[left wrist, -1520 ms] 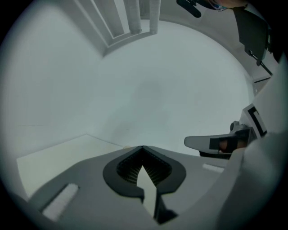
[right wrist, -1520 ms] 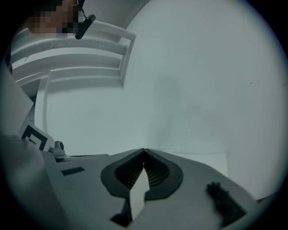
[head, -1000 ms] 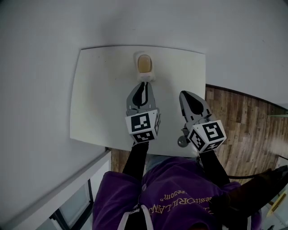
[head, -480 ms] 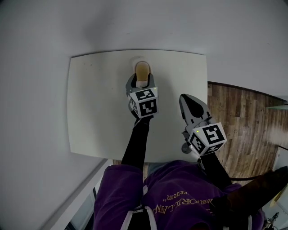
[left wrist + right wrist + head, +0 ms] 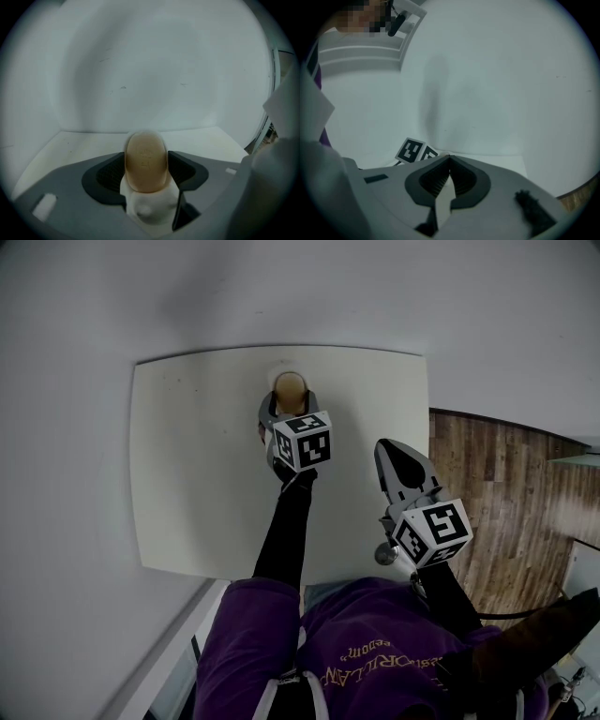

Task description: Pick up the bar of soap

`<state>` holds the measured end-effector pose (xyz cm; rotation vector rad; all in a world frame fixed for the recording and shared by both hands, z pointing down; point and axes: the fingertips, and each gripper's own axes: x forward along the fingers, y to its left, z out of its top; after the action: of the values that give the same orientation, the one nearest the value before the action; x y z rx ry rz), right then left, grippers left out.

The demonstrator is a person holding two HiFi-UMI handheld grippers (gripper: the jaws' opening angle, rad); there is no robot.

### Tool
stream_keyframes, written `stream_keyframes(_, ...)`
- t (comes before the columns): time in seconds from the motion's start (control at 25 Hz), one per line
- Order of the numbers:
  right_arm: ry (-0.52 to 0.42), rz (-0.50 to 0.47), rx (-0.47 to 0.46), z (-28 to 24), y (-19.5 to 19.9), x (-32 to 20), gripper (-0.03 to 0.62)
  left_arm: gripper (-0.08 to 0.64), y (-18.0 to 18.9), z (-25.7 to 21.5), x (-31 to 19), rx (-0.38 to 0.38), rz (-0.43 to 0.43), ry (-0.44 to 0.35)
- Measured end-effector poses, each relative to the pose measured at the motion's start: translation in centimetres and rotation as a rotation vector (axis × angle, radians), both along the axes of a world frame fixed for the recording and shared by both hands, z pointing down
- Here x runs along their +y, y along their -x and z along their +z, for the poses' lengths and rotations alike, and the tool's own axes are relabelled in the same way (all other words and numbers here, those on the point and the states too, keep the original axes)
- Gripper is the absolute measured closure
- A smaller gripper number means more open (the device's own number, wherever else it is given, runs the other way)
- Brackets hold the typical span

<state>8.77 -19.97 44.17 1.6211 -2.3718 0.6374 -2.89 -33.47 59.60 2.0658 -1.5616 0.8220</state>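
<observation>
Left hand-held gripper (image 5: 289, 405), at the desk's (image 5: 187, 465) 12 o'clock edge: jaws spread wide, having just been opening, one on either side of the tan bar of soap (image 5: 146, 159), which stands between them on a white soap dish (image 5: 150, 212). Right hand-held gripper (image 5: 391, 448), toward 4 o'clock of the soap, well apart from it: jaw tips together, empty.
</observation>
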Motion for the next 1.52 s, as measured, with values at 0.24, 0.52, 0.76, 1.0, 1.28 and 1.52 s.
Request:
stream_keyframes(0.24,0.011,0.002,0.000,0.38,-0.14,-0.04,0.583,0.279,-0.27,-0.11,0.04,0.001,-0.012,-0.015)
stream_keyframes(0.52,0.013,0.004,-0.003,0.43,-0.14,0.02,0.583,0.288,-0.14,0.03,0.03,0.040,-0.017,-0.020)
stream_keyframes(0.76,0.009,0.017,0.005,0.28,-0.59,0.45,0.583,0.291,-0.01,-0.05,0.07,0.052,-0.019,-0.027)
stream_keyframes(1.0,0.004,0.027,0.011,0.08,-0.92,0.63,0.583,0.293,0.04,-0.28,0.17,0.049,-0.015,-0.033)
stream_keyframes(1.28,0.002,0.018,0.014,0.03,-0.43,0.43,0.583,0.297,0.27,-0.57,0.14,0.075,-0.008,-0.041)
stream_keyframes(1.52,0.006,0.014,0.018,0.18,-0.23,0.24,0.583,0.299,0.17,-0.38,0.46,0.088,0.012,-0.024)
